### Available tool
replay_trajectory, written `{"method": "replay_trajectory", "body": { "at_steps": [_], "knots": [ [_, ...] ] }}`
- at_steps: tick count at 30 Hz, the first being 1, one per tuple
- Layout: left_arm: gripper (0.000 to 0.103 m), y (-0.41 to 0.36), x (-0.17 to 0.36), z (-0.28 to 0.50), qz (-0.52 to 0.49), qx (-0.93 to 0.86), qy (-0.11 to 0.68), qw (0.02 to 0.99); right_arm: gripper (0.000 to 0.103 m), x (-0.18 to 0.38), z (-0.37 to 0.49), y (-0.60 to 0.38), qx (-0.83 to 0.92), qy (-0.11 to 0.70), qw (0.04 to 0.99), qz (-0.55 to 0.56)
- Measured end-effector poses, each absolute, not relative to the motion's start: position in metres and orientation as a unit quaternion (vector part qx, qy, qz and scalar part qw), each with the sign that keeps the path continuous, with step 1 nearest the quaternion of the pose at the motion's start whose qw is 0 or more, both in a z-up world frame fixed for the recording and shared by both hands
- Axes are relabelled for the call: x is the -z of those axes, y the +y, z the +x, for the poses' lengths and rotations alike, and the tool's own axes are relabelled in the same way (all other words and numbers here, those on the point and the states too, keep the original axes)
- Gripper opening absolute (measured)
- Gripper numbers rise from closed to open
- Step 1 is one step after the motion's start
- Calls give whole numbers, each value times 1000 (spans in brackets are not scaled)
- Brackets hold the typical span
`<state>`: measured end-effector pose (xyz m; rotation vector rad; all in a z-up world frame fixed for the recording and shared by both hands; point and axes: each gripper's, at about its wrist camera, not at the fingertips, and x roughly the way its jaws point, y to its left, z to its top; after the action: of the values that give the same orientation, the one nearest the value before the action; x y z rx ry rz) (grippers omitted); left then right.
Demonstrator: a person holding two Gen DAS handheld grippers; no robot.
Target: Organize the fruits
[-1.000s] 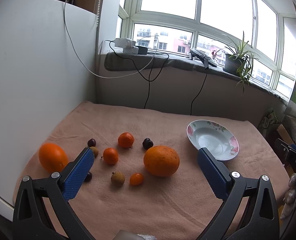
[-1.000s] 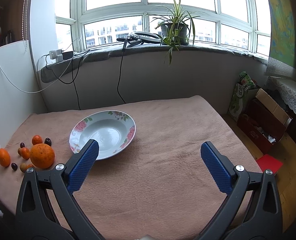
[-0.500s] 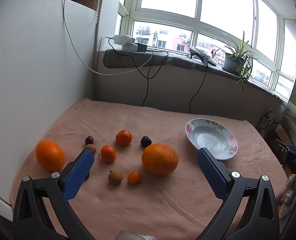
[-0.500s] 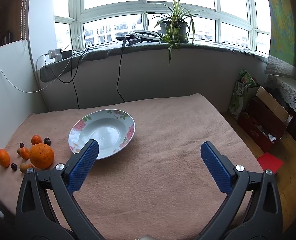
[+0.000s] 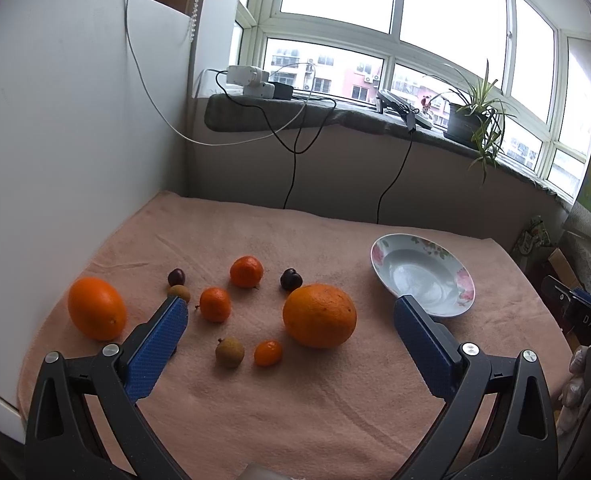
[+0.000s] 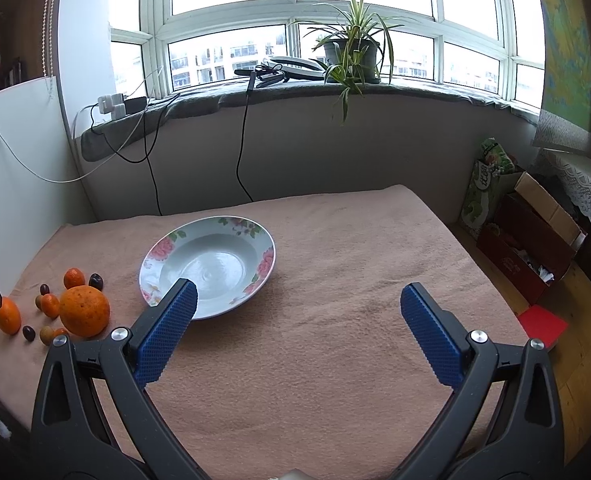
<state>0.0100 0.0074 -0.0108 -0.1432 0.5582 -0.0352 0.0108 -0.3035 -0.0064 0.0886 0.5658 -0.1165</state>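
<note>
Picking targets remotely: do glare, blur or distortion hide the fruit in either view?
Left wrist view: windows blown out, but the big orange and plate are sharp and evenly lit. Right wrist view: fruit crowd the curved left edge, small; the kumquat is partly hidden.

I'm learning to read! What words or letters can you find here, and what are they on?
"DAS": white letters on the black device at the right edge of the left wrist view.
Green bag by the wall in the right wrist view: a round white sign with characters, too blurred to read.
Nothing to read on the plate, only flowers.
</note>
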Motion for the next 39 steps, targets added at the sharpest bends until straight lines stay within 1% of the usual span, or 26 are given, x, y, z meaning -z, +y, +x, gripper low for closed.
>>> {"method": "replay_trajectory", "body": {
  "at_steps": [18,27,28,29,31,39],
  "knots": [
    [102,5,18,15,-79,33,287,954,103,12,17,-297,44,292,955,43],
    [102,10,36,29,-107,54,319,940,103,29,38,-283,-22,324,944,65],
    [100,11,38,30,-113,58,322,938,103,31,40,-281,-35,329,941,72],
    [95,12,41,32,-116,61,327,936,103,33,42,-279,-47,333,938,79],
    [91,12,46,36,-120,66,334,932,103,37,47,-274,-72,341,933,89],
    [91,16,59,45,-132,94,352,922,103,49,63,-238,-166,372,907,109]
  ]
}}
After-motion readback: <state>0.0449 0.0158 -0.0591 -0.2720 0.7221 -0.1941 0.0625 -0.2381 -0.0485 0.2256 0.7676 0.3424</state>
